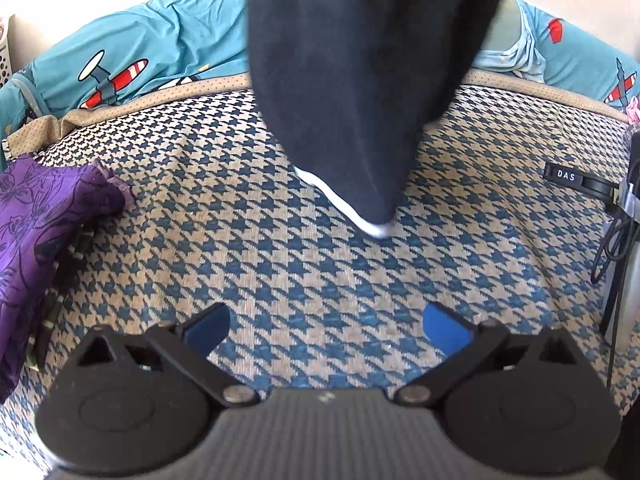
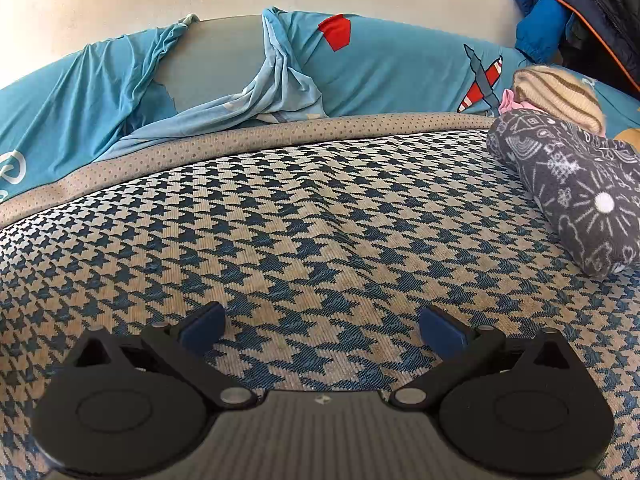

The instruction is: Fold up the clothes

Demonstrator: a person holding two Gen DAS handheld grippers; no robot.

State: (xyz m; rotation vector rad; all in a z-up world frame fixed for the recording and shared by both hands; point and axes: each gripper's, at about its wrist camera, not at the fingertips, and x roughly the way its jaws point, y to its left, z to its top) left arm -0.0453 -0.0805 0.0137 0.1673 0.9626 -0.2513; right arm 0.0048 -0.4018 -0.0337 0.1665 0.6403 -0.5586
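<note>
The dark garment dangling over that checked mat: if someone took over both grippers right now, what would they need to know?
Left gripper: open, holding nothing, above the houndstooth mat.
Right gripper: open, holding nothing, above the same mat.
Dark garment: hangs in from the top of the left view, its white-edged tip about at the mat. What holds it up is out of view.
Purple floral cloth: bunched at the mat's left edge.
Grey patterned roll with a striped knit piece behind it: at the mat's right edge.
Done: possibly those side pieces; I cannot tell.
Left: lay the dark garment flat and fold it.
</note>
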